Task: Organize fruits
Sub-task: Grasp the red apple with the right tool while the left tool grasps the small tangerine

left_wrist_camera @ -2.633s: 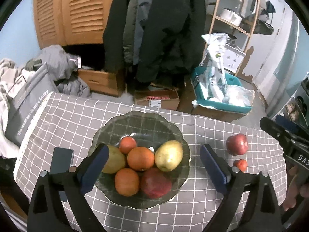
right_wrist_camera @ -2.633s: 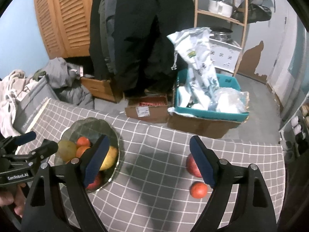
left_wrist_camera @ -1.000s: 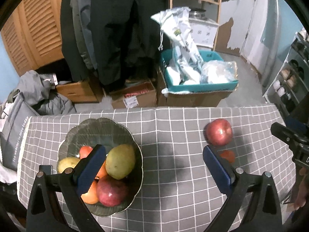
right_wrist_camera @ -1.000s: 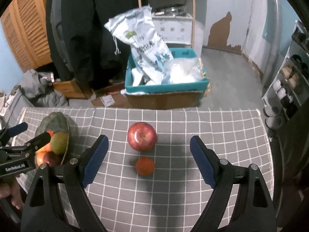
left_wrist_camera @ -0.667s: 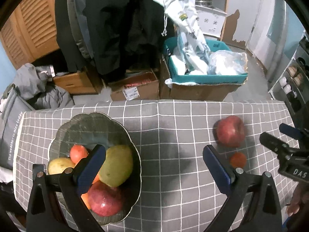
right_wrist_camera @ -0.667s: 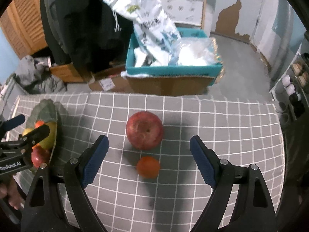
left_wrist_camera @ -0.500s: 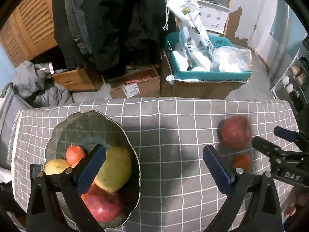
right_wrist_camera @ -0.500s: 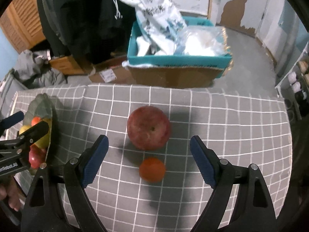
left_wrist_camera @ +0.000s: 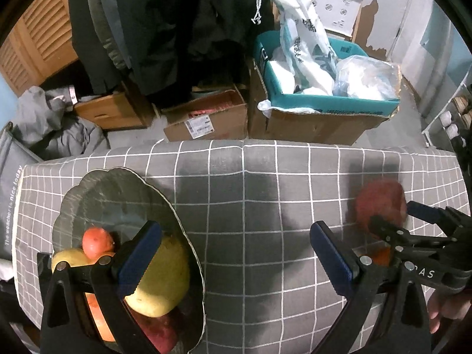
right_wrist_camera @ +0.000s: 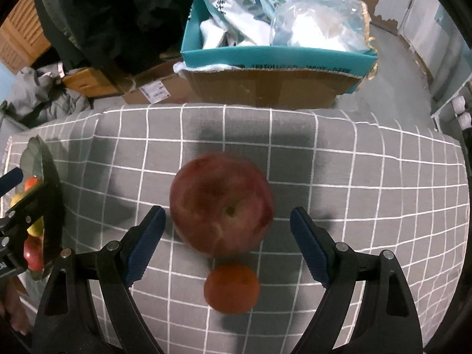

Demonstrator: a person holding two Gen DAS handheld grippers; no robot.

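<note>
Right hand-held gripper [right_wrist_camera: 224, 239] has come down and forward over the last second; the red apple [right_wrist_camera: 221, 203] now fills the middle of its view, where it sat small and farther off before. Jaws spread wide, nothing held, the blue pads either side of the apple's near half but not touching it. The small orange [right_wrist_camera: 231, 287] lies just in front of the apple, nearly touching, below the gap between the jaws.

Left hand-held gripper [left_wrist_camera: 233, 256] has drifted right, jaws wide and empty. It hangs over the bowl's [left_wrist_camera: 118, 188] right rim and the grey checked surface [left_wrist_camera: 250, 194]. Bowl holds a yellow-green mango [left_wrist_camera: 160, 277], a small orange-red fruit and others, partly hidden by the left jaw.

Judgement: the apple is the pick in hand; closing comes next. Risk: the orange so near may be nudged and roll.
</note>
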